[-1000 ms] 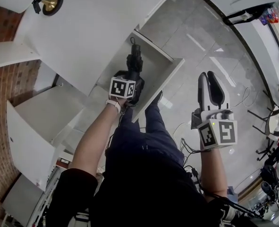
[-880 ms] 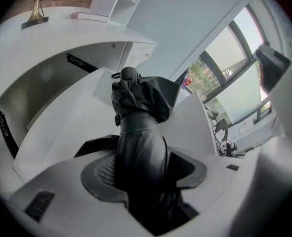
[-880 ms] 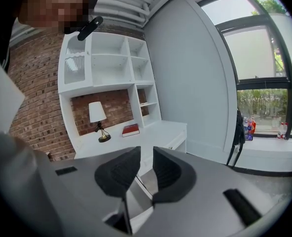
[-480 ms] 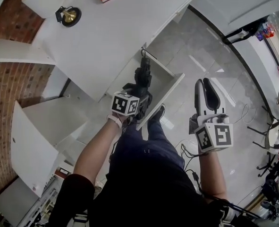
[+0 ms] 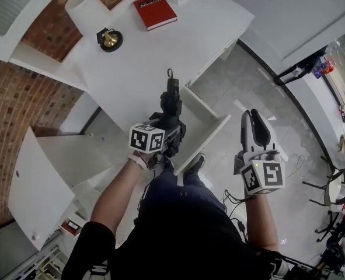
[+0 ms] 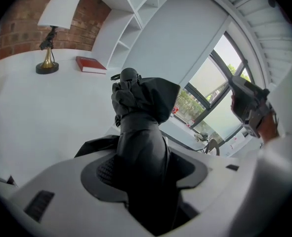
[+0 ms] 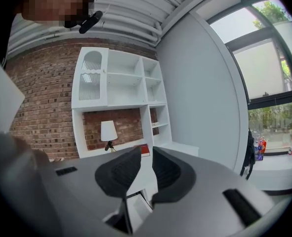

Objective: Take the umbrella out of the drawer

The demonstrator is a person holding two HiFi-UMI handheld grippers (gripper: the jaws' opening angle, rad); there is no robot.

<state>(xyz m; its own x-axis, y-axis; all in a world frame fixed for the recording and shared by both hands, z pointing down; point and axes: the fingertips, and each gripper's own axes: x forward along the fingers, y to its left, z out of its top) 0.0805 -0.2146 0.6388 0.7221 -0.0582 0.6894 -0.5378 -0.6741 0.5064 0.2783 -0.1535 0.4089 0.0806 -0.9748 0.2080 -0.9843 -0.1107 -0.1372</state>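
A black folded umbrella (image 5: 171,105) (image 6: 140,127) stands up out of my left gripper (image 5: 168,127) (image 6: 146,174), which is shut on its body. Its strap end pokes over the white desk top (image 5: 160,57). The umbrella hangs above the open white drawer (image 5: 210,127), clear of it. To the right, over the floor, my right gripper (image 5: 255,116) (image 7: 146,154) holds nothing, and only a narrow gap shows between its dark pads. In the right gripper view the drawer (image 7: 136,204) lies below the jaws.
On the desk stand a white-shaded lamp (image 5: 105,37) (image 6: 49,38) and a red book (image 5: 154,10) (image 6: 90,64). A white cupboard door (image 5: 38,185) hangs open at lower left. The person's legs are just below the drawer. Chairs (image 5: 335,191) stand at far right.
Both grippers have risen. The left one has lifted the umbrella from inside the drawer to above it, up by the desk top. The right jaws have narrowed slightly.
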